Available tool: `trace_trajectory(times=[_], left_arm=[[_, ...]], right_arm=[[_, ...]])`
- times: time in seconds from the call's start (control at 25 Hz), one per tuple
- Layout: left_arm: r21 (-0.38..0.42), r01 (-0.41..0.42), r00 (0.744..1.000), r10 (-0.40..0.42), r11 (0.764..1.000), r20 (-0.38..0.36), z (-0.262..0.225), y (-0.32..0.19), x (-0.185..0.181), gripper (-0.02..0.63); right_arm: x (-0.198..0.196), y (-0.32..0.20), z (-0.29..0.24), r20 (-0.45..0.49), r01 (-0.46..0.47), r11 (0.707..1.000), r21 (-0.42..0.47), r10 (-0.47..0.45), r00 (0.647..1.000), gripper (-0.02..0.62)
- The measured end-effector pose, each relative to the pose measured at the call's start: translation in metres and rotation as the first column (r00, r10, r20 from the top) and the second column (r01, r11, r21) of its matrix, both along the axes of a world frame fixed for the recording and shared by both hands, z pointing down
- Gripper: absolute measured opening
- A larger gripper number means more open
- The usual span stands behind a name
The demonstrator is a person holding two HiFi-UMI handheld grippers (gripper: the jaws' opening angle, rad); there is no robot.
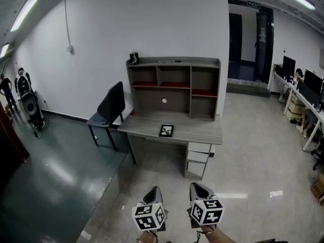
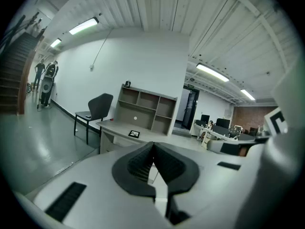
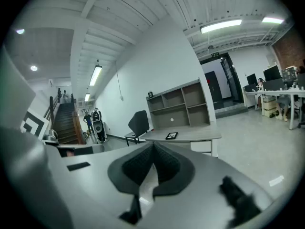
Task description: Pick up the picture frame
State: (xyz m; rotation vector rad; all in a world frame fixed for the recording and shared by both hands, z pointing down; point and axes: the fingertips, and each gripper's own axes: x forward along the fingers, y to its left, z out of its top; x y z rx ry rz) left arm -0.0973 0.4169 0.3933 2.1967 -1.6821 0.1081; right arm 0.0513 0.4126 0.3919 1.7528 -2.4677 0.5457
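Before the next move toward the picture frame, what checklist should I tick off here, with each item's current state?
1. Picture frame in view on the desk: ok.
2. Left claw empty: ok, shut on nothing.
3. Right claw empty: ok, shut on nothing.
4. Claws opened for a grasp: not ok.
5. Frame within reach: not ok, a stretch of floor separates the claws from the desk.
6. Chair out of the way: ok, it stands at the desk's left end.
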Motion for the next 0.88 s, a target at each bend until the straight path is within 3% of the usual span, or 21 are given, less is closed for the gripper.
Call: trace_trajectory(times=[0.48, 0.88], left_arm=[[-0.016, -0.007, 1.0, 0.007, 1.0, 0.012, 0.008, -0.02, -0.021, 0.014], [-0.028, -0.003, 1.0, 0.003, 1.0, 0.01, 0.016, -0.061, -0.059, 0.013]], right_arm=[[-0.023, -0.018, 0.005, -0.008, 0.018, 1.0, -0.011, -0.018, 1.0, 0.031], [-0.041, -0.057, 0.008, -0.006, -0.055, 0.999, -0.001, 0.055, 0.998, 0.032]])
